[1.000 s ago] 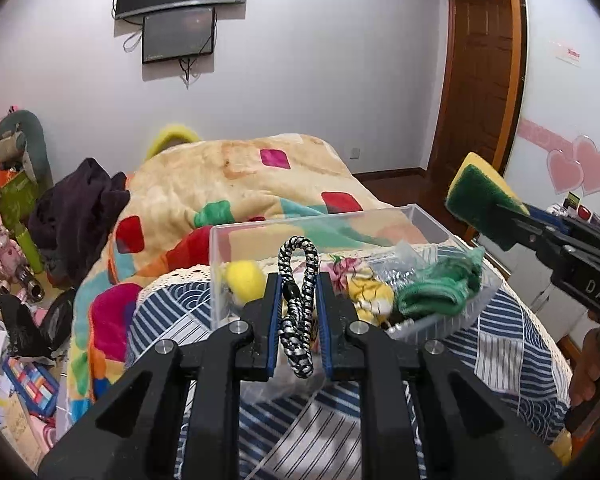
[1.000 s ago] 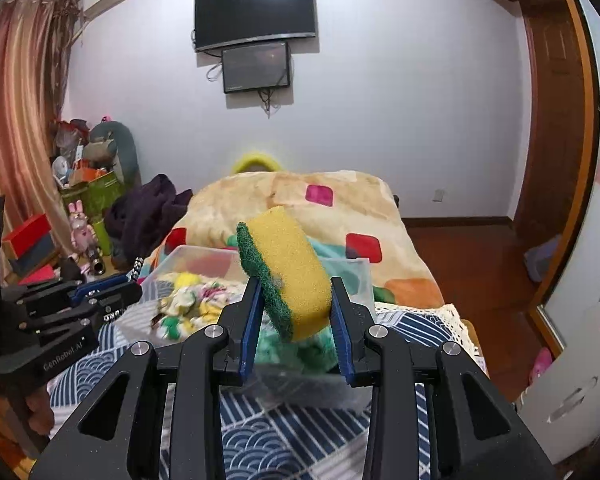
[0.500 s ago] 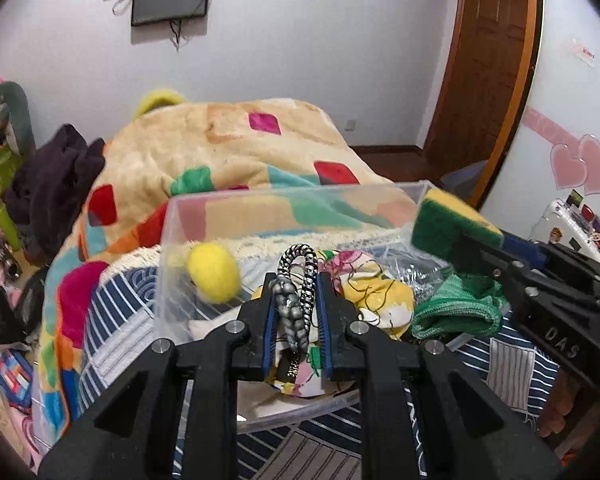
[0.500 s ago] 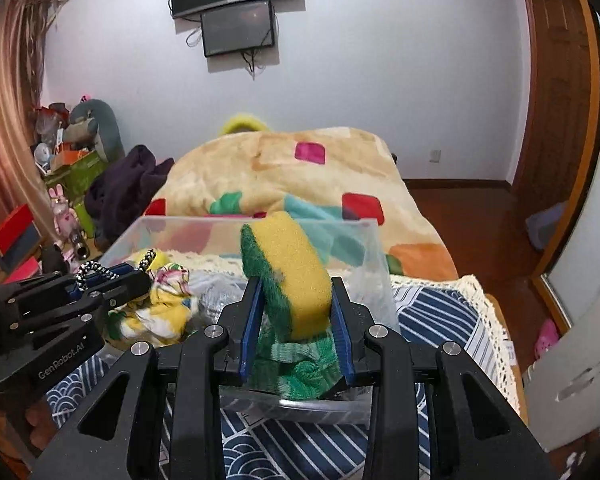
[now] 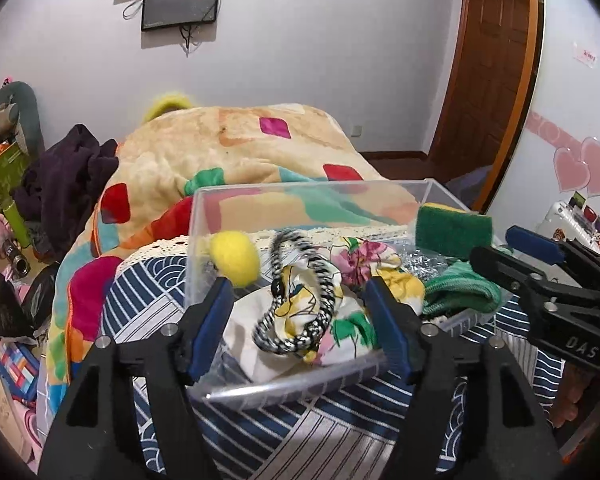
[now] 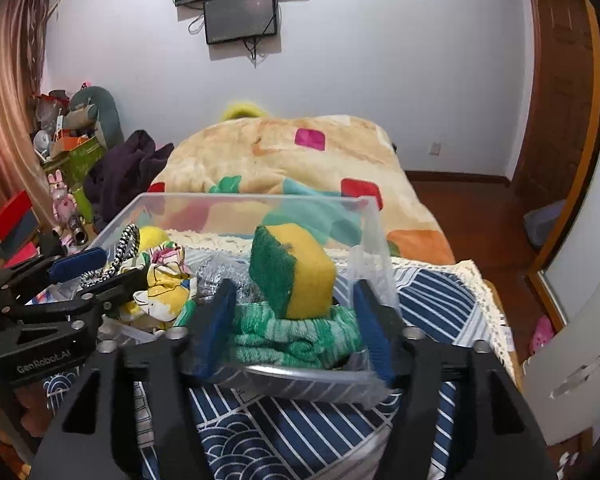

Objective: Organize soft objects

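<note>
A clear plastic box (image 5: 260,196) (image 6: 236,202) stands on the striped cloth. My left gripper (image 5: 300,324) is open at the box's near rim; a black-and-white braided hair tie (image 5: 296,304) lies free between its fingers on a floral cloth (image 5: 364,256). My right gripper (image 6: 292,324) is open; the yellow-and-green sponge (image 6: 292,272) rests between its fingers on a green knit cloth (image 6: 296,336) inside the box. The sponge also shows in the left wrist view (image 5: 452,226). A yellow felt ball (image 5: 234,258) sits in the box's left corner.
The box stands on a blue-and-white striped cover (image 6: 300,432) with a lace edge (image 6: 488,304). A patchwork blanket (image 5: 236,148) lies behind. Dark clothes (image 5: 60,172) and toys crowd the left. A wooden door (image 5: 496,60) is at the right.
Both grippers have opened over the box. The left let go of the hair tie, the right let go of the sponge; both things now rest inside the box.
</note>
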